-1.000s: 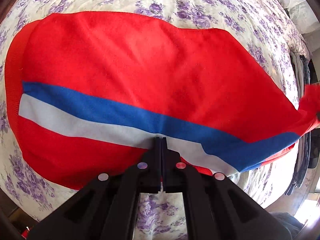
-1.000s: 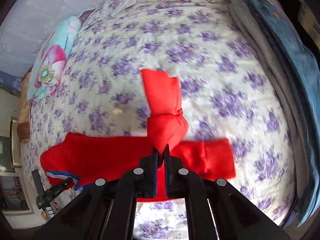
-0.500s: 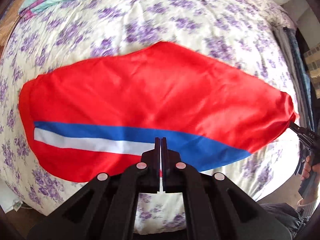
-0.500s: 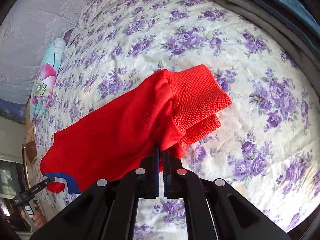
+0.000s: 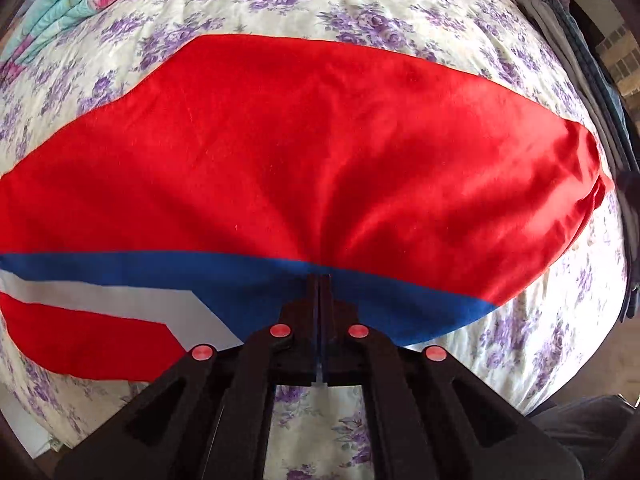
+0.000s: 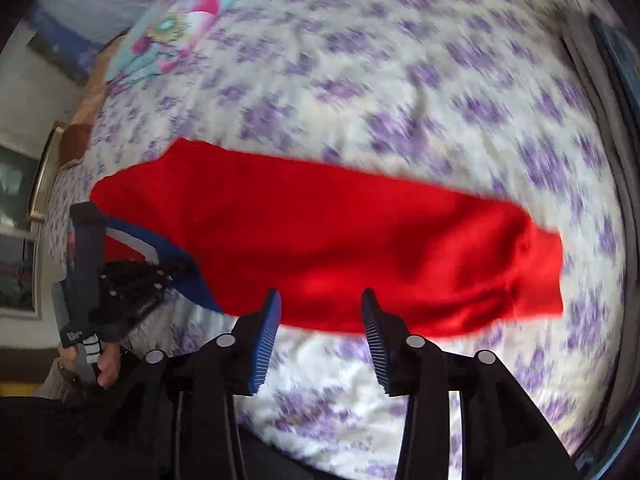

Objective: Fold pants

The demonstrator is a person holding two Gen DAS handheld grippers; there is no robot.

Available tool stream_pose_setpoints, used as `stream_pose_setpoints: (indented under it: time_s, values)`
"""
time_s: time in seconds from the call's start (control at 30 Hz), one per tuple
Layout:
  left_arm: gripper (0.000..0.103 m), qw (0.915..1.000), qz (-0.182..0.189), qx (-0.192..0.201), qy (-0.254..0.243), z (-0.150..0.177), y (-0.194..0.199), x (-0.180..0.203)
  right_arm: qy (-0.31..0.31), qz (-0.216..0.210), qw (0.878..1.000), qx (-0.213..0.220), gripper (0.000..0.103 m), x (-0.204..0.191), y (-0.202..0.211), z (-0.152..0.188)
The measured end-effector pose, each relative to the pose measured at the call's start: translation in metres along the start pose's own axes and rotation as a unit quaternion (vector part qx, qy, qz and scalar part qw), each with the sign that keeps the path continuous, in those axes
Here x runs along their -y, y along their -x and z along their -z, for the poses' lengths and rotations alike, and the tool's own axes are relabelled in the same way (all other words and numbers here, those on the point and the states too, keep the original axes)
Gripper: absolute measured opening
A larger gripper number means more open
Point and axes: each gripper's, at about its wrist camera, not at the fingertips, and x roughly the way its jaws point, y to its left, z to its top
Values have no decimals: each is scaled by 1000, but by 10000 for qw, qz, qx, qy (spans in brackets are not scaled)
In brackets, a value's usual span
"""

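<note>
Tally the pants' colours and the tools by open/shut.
Pants colours:
red: 1
blue stripe: 1
white stripe: 1
Tools:
shut, left tool on the pants: 1
open, right tool: 1
Total: 3 colours, 2 tools

Bright red pants with a royal blue band and a white stripe beneath it along the near edge. Cream bedspread all around the pants, strewn with purple flower sprigs. Beyond the pants, turquoise pillow printed with a big pink bloom. Right of the pants, stacked clothes in grey and dark blue. Near the blue band, black left gripper with red rivets. Black right gripper too, silver rivets, ribbed blue pads on the fingers.
</note>
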Motion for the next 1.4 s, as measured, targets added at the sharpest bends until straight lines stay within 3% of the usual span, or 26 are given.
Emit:
stream_pose_setpoints:
  time_s: [0.07,0.13,0.2,0.3,0.4,0.5,0.53,0.57,0.67,0.83,0.93,1.07,1.1,1.17,1.27,1.33,1.4]
  values:
    - [0,9998,85,-21,171,3,-1,-6,906,-224,9951,333,50,-40,-11,-44]
    - [0,9993,124,-40,344,6,-2,-12,1537,-624,9857,288,51,-78,-39,-84]
    - [0,9982,205,-72,550,9,-2,-19,1960,-1063,9748,-7,51,-112,-79,-120]
    - [0,9962,312,-103,808,12,-3,-27,2502,-1161,9599,-493,51,-148,-135,-152]
    - [0,9945,388,-102,964,16,2,-44,2769,-1158,9493,-931,48,-158,-171,-165]
    - [0,9931,455,-108,1075,18,-1,-50,2996,-1190,9413,-1003,34,-159,-183,-166]
    - [0,9925,489,-118,1117,18,-2,-52,2989,-1269,9402,-1033,16,-159,-186,-168]
    - [0,9919,520,-130,1155,18,-3,-52,2963,-1403,9381,-1115,11,-157,-189,-169]
    - [1,9900,502,-164,1310,7,-3,-55,3056,-1285,9393,-886,9,-162,-184,-167]
    - [1,9926,86,-93,1210,-1,0,-61,3013,-1120,9464,-310,8,-172,-166,-180]
    - [1,9923,157,-144,1216,-7,-9,-67,3087,-790,9460,-600,10,-176,-200,-183]
    - [1,9949,94,-293,965,-14,-11,-66,2792,-899,9529,-767,21,-166,-207,-188]
    - [1,9953,76,-357,891,-15,-9,-67,2669,-838,9566,-813,21,-162,-197,-191]
    - [1,9963,-39,-308,798,-27,3,-70,2577,-793,9618,-478,22,-150,-161,-193]
    - [1,9975,65,25,703,-46,28,-81,2398,-642,9684,234,40,-118,-89,-178]
    - [1,9978,131,214,620,-66,37,-87,2133,-541,9749,341,40,-89,-56,-151]
    - [1,9985,72,257,478,-89,33,-86,1699,-574,9837,144,24,-61,-42,-114]
